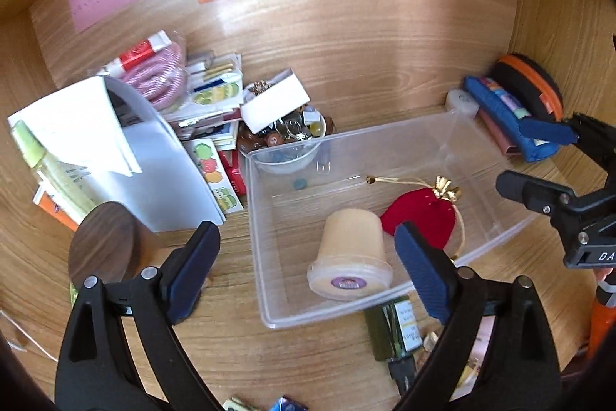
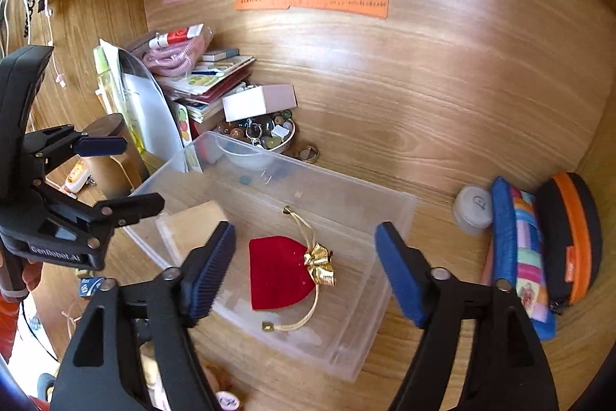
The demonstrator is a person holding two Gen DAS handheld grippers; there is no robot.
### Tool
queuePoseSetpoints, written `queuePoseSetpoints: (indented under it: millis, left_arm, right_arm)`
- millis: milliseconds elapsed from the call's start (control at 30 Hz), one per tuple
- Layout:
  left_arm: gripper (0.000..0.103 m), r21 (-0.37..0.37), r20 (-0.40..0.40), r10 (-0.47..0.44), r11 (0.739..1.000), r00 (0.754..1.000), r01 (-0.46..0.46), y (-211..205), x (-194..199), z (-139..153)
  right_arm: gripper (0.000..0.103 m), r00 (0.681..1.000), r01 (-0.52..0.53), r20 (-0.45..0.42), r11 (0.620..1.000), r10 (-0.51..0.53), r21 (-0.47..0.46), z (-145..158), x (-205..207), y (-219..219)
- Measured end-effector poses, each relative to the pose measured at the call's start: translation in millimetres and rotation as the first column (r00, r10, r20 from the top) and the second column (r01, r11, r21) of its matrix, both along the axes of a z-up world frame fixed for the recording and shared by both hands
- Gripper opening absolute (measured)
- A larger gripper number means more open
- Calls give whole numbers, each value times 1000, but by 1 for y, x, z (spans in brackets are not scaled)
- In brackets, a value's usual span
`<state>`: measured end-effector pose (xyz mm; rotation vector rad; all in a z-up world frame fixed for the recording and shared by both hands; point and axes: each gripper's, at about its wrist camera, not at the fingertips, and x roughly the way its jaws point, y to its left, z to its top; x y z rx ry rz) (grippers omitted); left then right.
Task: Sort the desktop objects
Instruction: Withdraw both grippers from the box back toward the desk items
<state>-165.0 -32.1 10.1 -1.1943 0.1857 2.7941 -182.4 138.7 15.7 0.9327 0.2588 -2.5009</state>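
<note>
A clear plastic box [image 1: 496, 237] [image 2: 400, 218] stands on the wooden desk. In it lie a beige tub on its side [image 1: 352, 251] [image 2: 192, 222] and a red velvet pouch with a gold bow [image 1: 419, 214] [image 2: 279, 272]. My left gripper [image 1: 308, 268] is open and empty above the box's near edge, over the tub; it also shows at the left of the right wrist view [image 2: 115, 176]. My right gripper [image 2: 306, 272] is open and empty above the pouch; it also shows at the right edge of the left wrist view [image 1: 539, 156].
A pile of papers, cards and a pink coiled cord [image 1: 161, 76] sits at the back left, with a bowl of beads [image 1: 292, 137] and a white box [image 1: 275, 101]. Pencil cases [image 2: 539, 257] and a white roll [image 2: 473, 208] lie right. A dark bottle [image 1: 392, 330] lies near me.
</note>
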Motion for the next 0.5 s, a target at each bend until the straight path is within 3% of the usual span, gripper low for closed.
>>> queuePoseSetpoints:
  millis: [267, 500]
  left_arm:
    - [97, 55, -56, 22, 998, 998, -19, -23, 42, 16]
    - [97, 75, -67, 55, 996, 996, -50, -44, 81, 10]
  right_arm:
    - [80, 999, 17, -41, 1000, -18, -21, 14, 45, 3]
    - [82, 997, 22, -76, 1000, -23, -9, 8, 87, -1]
